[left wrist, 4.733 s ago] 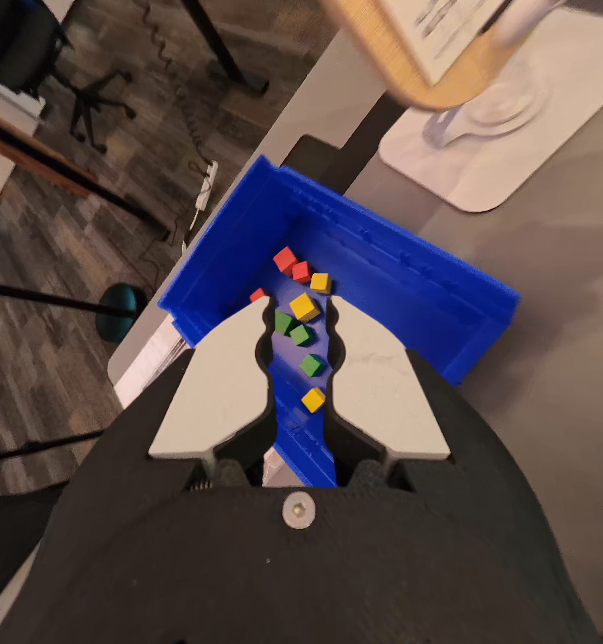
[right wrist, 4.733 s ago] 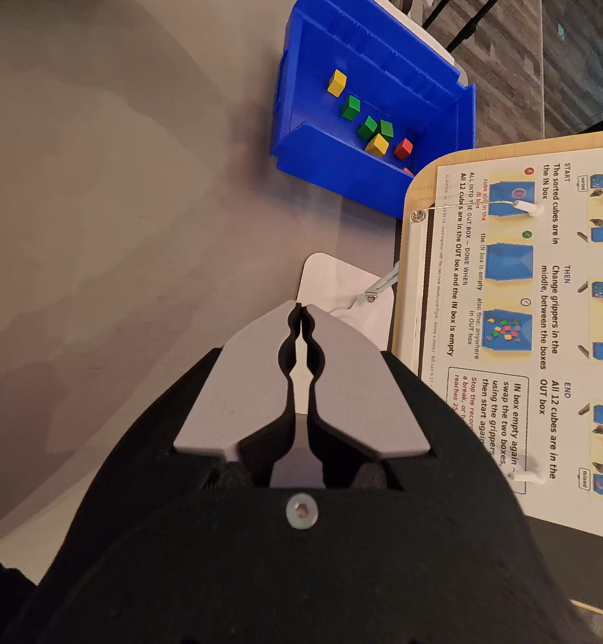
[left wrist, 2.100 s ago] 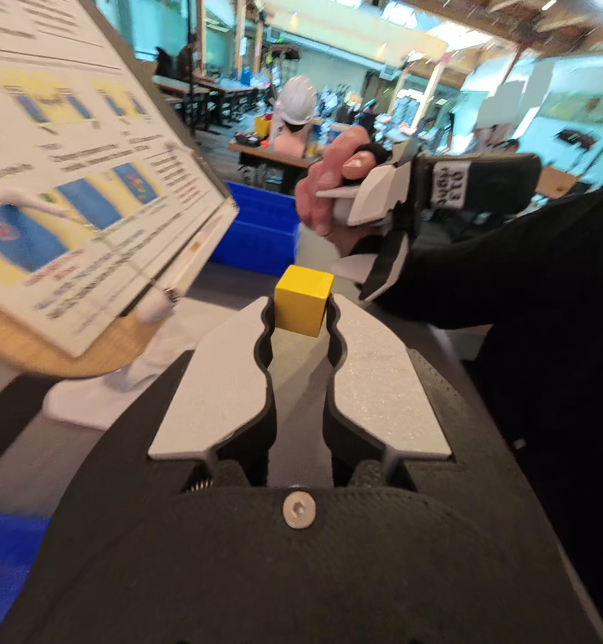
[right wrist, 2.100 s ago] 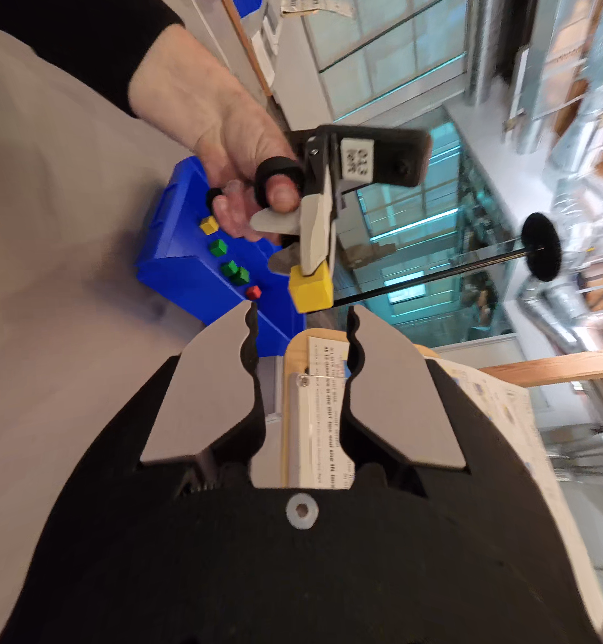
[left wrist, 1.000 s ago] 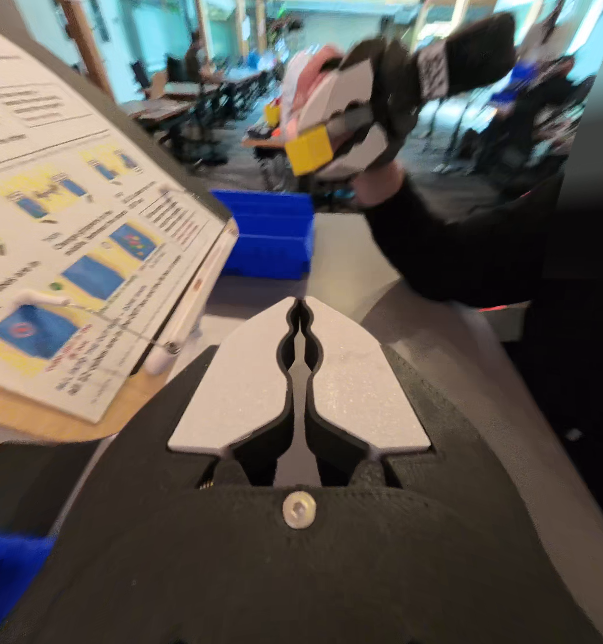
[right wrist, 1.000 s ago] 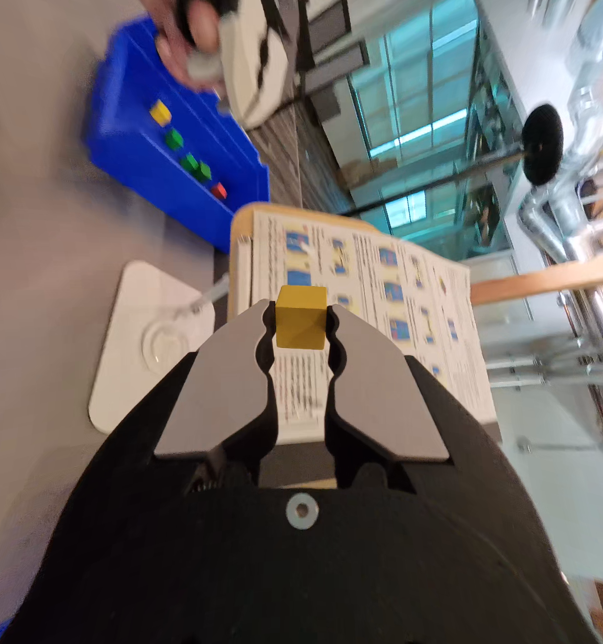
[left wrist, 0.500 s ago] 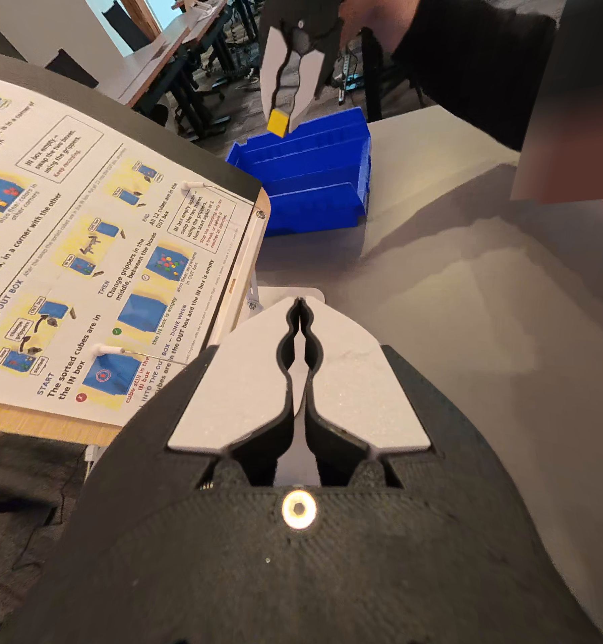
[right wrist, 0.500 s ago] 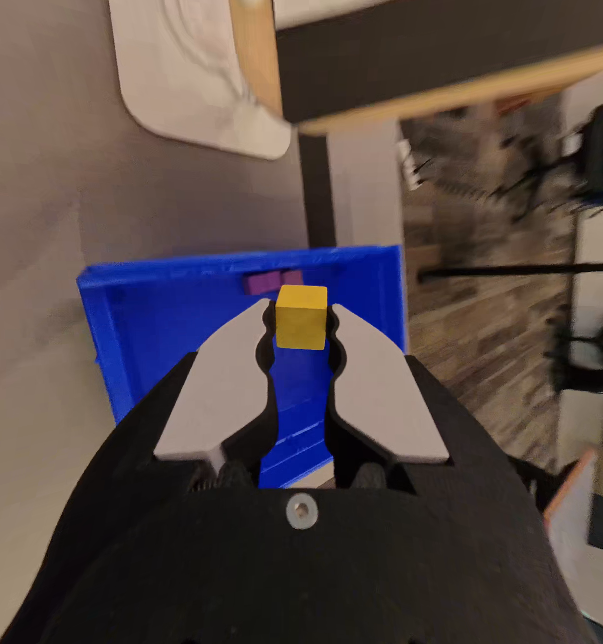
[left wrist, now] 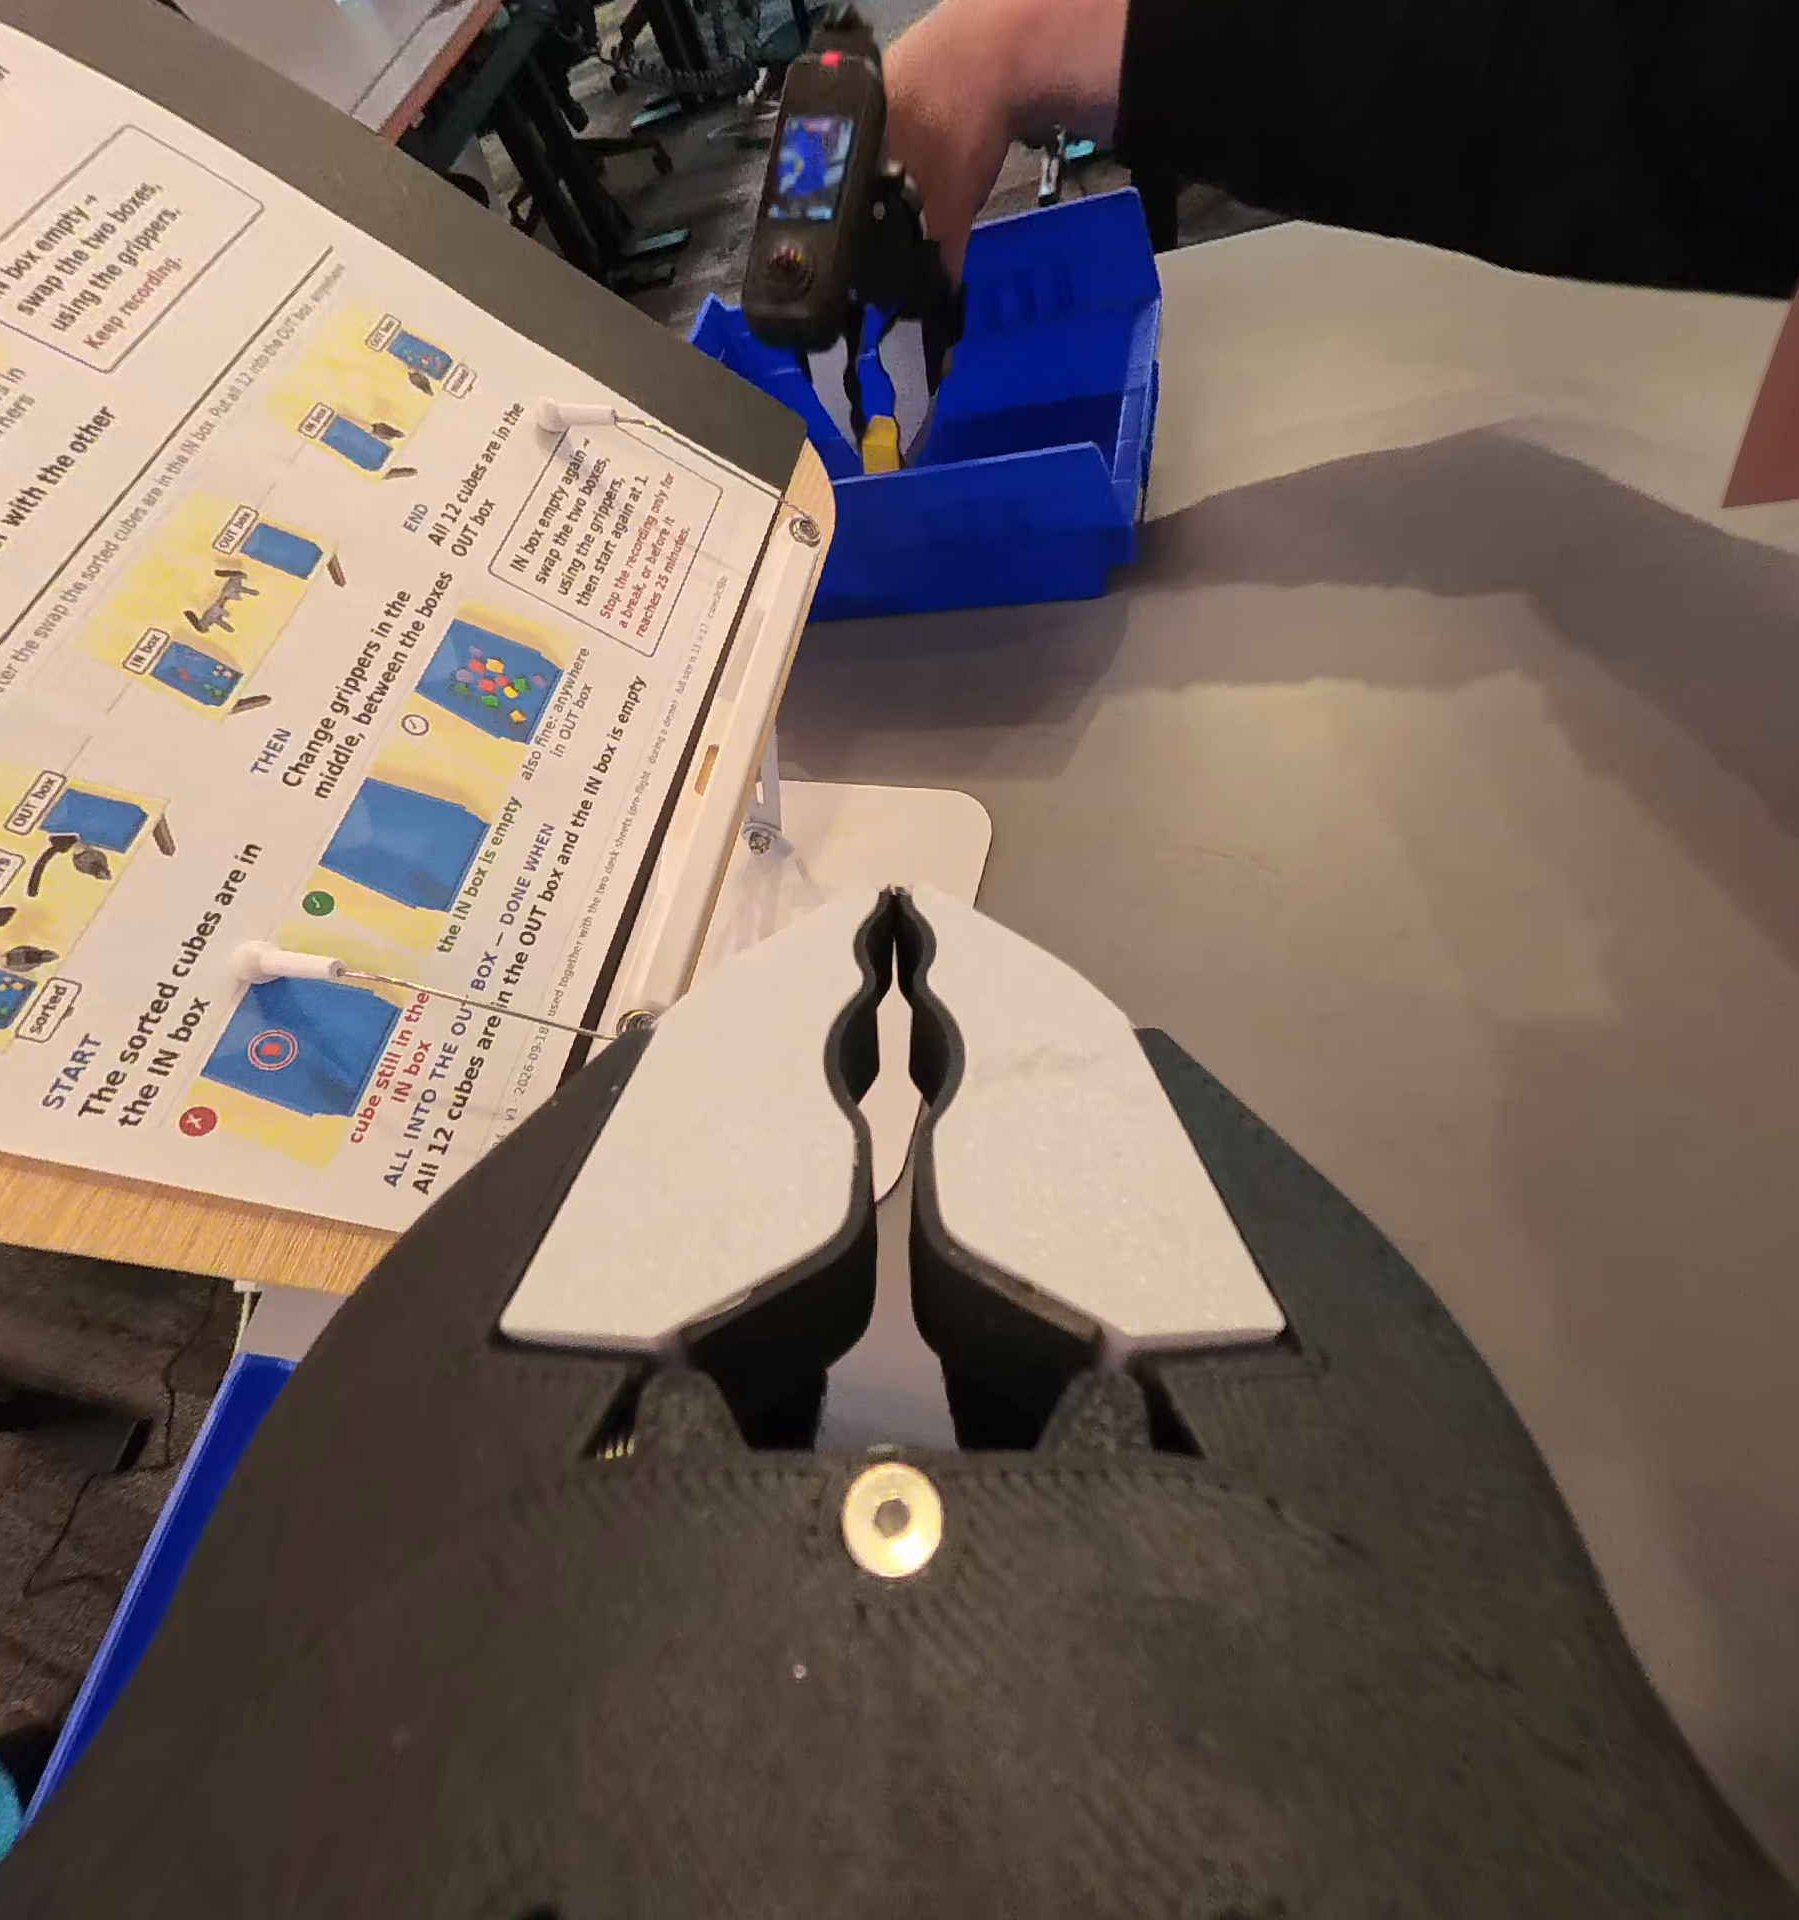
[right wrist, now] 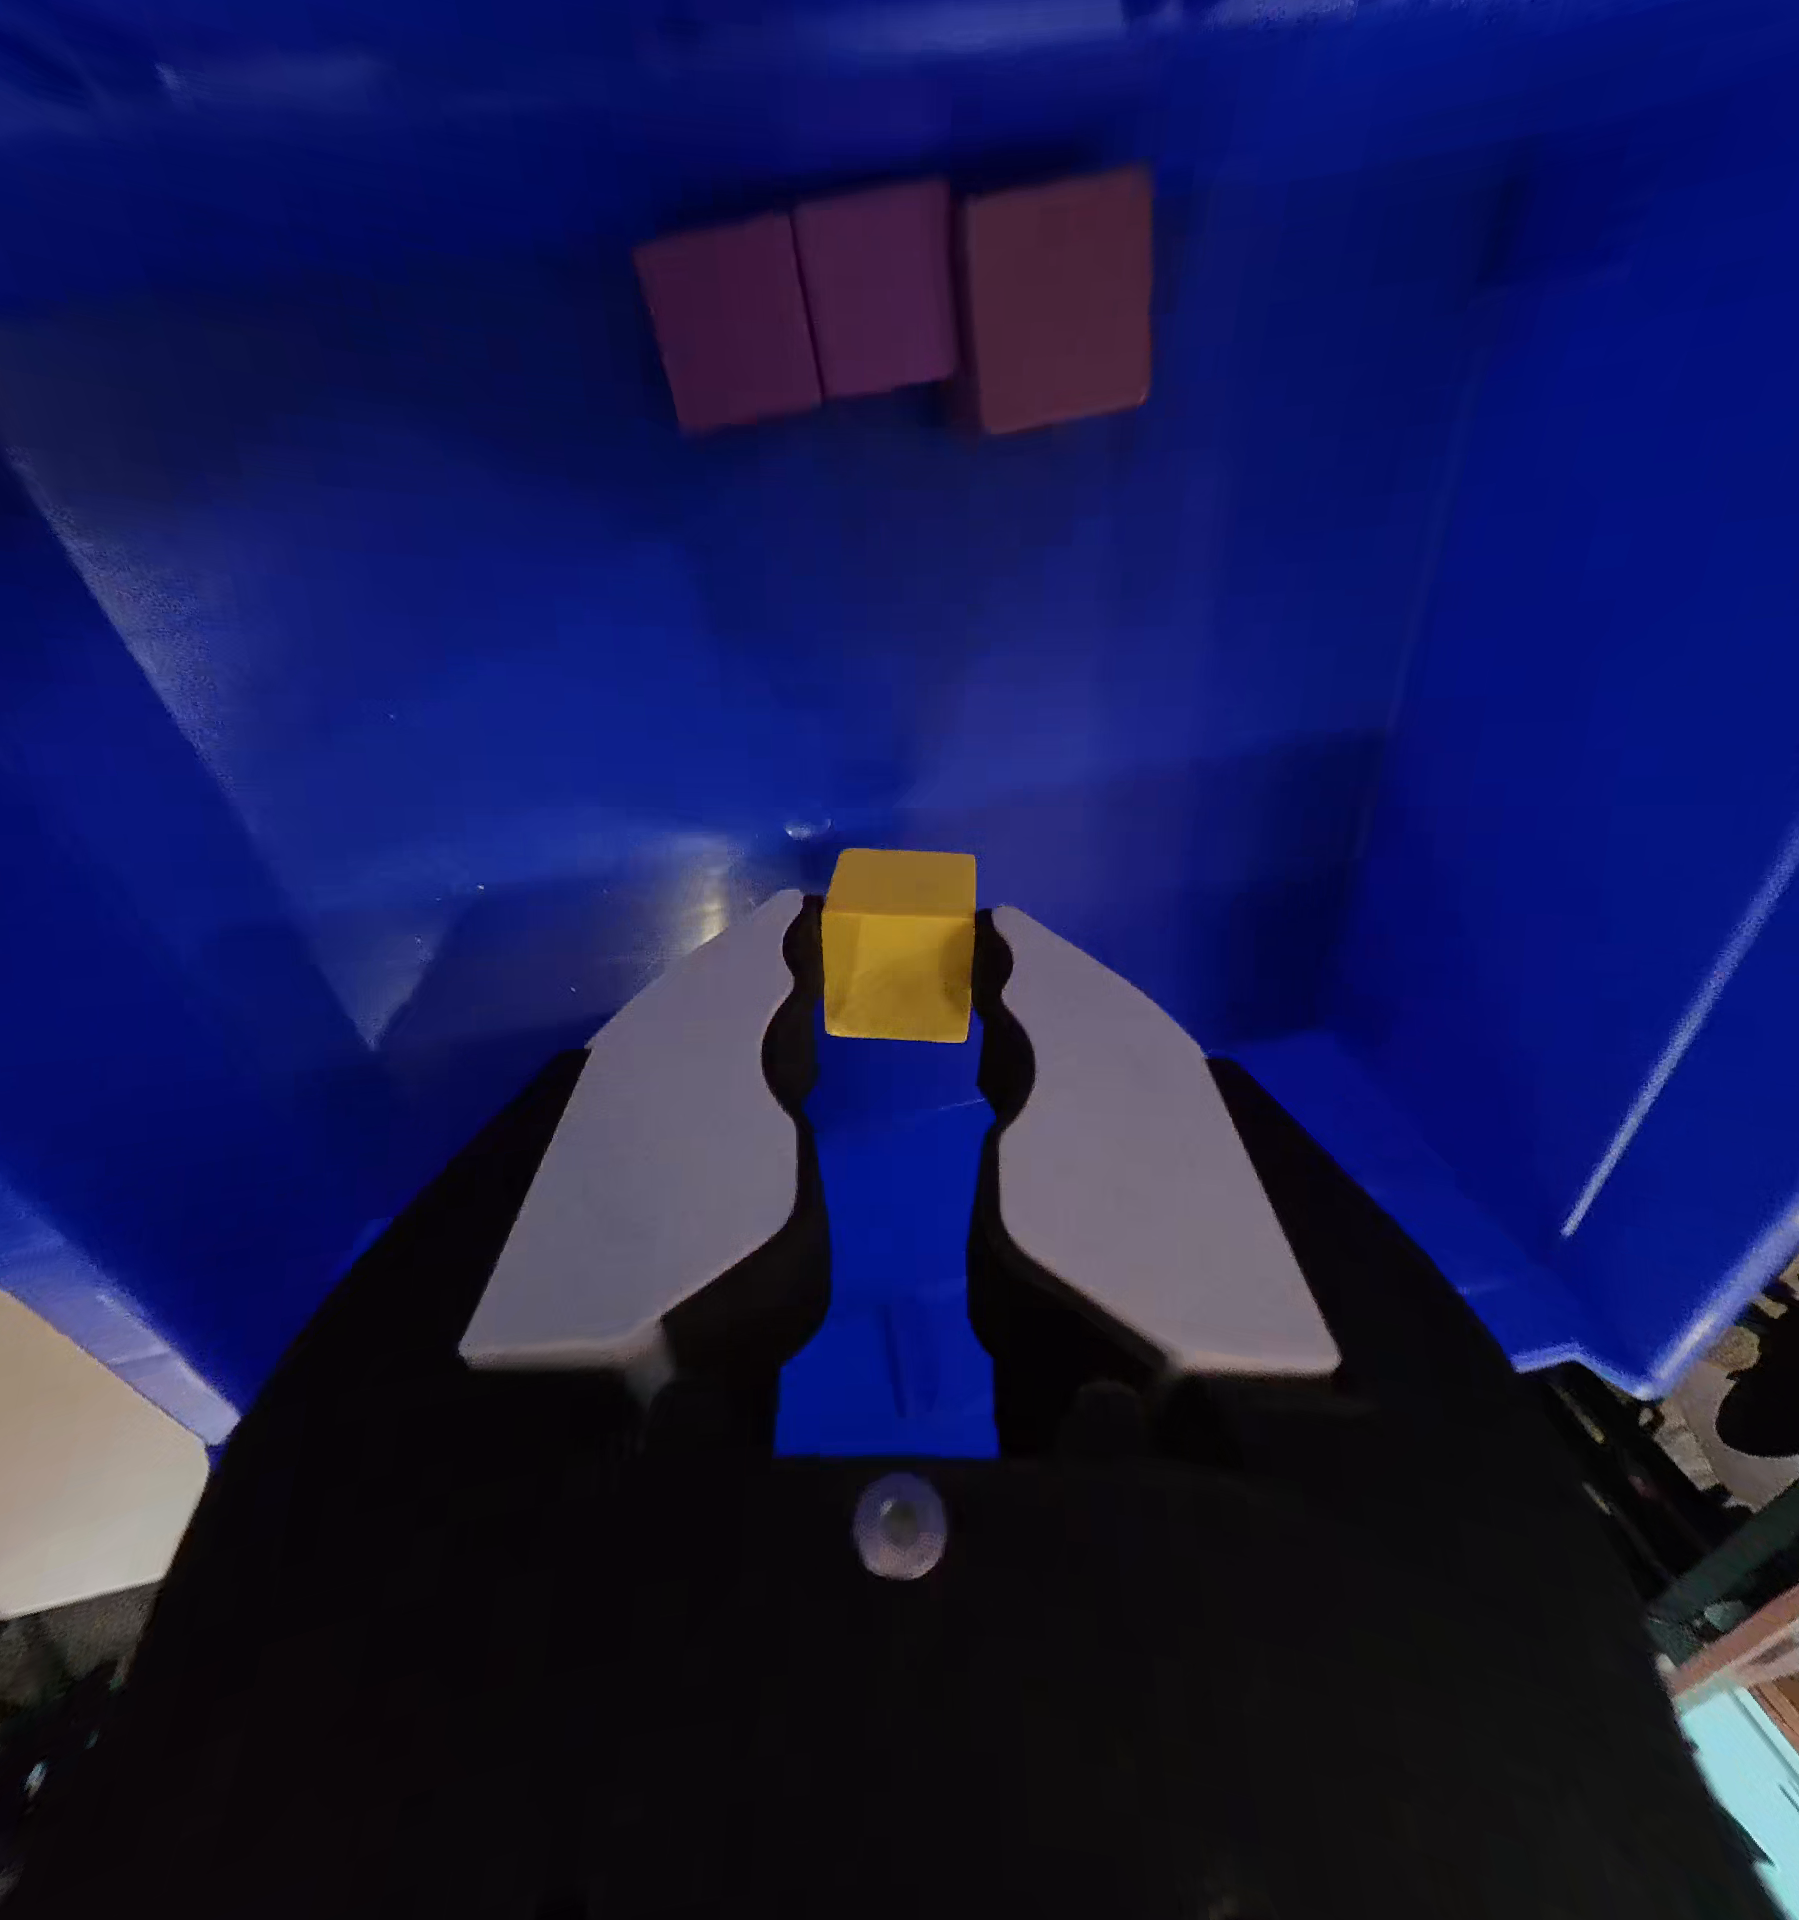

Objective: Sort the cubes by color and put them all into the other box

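**A:** Where's the yellow cube (right wrist: 900, 961) at?

**B:** It's gripped between the right gripper (right wrist: 897, 971) jaws, held low inside the blue box (right wrist: 355, 623). Three purple cubes (right wrist: 879, 296) are lined up at 12 o'clock from it.

**A:** And the left gripper (left wrist: 893, 914)?

**B:** Jaws closed on nothing, held over the bench (left wrist: 1394, 831); an instruction board (left wrist: 282, 665) is seen at 10 o'clock.

Yellow cube (right wrist: 899, 948) held inside the blue box (right wrist: 355, 623); 3 purple cubes (right wrist: 879, 301) against its far wall

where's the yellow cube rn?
Yellow cube is clamped in the right gripper, down inside the blue box, well short of the three purple cubes at its far wall.
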Tool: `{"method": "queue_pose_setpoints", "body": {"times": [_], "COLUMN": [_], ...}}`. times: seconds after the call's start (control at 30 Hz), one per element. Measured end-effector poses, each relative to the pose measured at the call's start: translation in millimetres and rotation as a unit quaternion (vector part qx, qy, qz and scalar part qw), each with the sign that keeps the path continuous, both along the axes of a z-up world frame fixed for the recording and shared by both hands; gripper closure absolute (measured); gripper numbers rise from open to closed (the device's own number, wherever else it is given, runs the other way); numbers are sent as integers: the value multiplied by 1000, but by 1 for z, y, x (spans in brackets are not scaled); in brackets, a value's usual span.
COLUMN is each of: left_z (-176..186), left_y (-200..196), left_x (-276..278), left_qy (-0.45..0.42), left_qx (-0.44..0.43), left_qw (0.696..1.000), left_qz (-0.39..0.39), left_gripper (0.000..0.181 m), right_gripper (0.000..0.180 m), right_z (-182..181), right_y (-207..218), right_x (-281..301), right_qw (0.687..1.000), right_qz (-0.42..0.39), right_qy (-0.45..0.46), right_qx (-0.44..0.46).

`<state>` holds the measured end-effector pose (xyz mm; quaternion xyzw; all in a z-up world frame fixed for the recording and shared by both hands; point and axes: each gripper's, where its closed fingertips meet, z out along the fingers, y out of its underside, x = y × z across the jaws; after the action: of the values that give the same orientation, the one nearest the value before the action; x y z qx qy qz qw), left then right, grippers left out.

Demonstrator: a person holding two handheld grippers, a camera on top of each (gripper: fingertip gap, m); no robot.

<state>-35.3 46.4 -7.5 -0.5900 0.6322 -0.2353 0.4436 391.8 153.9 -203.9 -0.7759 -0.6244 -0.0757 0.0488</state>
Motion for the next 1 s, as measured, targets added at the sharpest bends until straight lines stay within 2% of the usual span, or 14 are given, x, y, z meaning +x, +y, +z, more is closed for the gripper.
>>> {"method": "queue_pose_setpoints", "body": {"times": [0.2,0.63,0.73,0.8,0.9,1.0], "left_z": [0,0,-3,-5,-8,-8], "left_y": [-1,-2,-2,-2,-3,-4], "left_x": [0,-1,0,1,3,3], "left_qy": [0,6,11,16,23,28], "left_qx": [0,4,2,1,-1,2], "left_qw": [1000,1000,1000,1000,1000,1000], "left_qz": [-1,-2,-2,-3,-6,-5], "left_gripper": [181,181,181,181,181,181], "right_gripper": [151,151,152,143,134,142], "right_z": [-17,-16,-18,-18,-11,7], "right_y": [3,17,19,20,24,24], "right_x": [20,57,68,73,73,65], "right_qw": [998,991,985,980,979,985], "right_qz": [-2,-7,-6,-5,-7,-7], "right_qy": [-56,-128,-168,-193,-201,-174], "right_qx": [-30,-48,-47,-46,-28,-6]}}
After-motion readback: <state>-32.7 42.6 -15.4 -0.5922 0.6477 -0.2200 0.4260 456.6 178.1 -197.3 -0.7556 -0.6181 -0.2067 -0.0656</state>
